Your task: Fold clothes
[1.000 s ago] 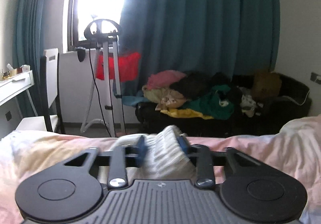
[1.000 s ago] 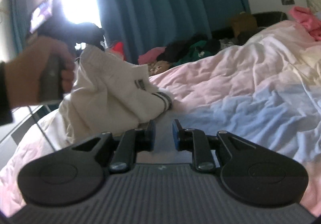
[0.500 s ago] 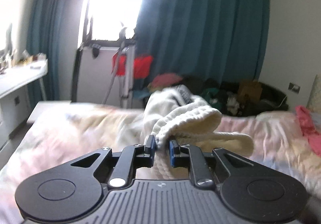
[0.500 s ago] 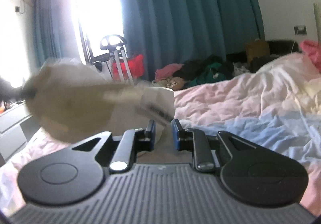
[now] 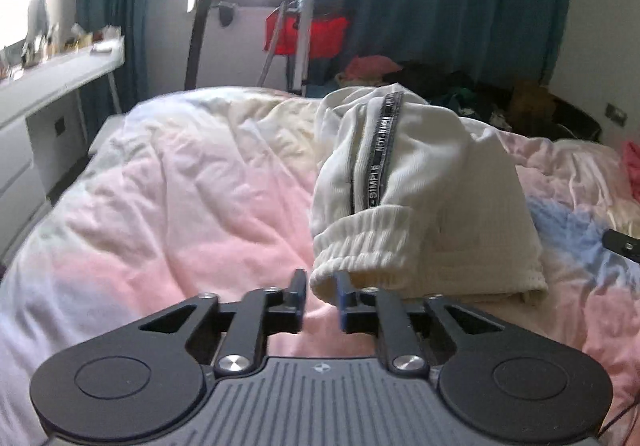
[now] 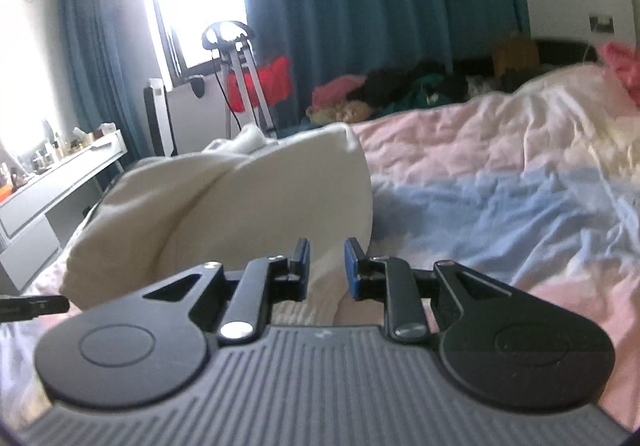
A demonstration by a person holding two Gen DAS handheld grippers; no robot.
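Where the cream sweatpants lie bunched on the bed, the ribbed waistband sits at the left gripper, jaws slightly parted, hem edge between them but not pinched. Right gripper slightly parted, empty, beside the bulk. Judged soft, light, floppy; take the elastic waistband or cuff. No containers seen.

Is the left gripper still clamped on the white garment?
No: the left gripper is open, and the white garment's cuff lies loose on the bed.
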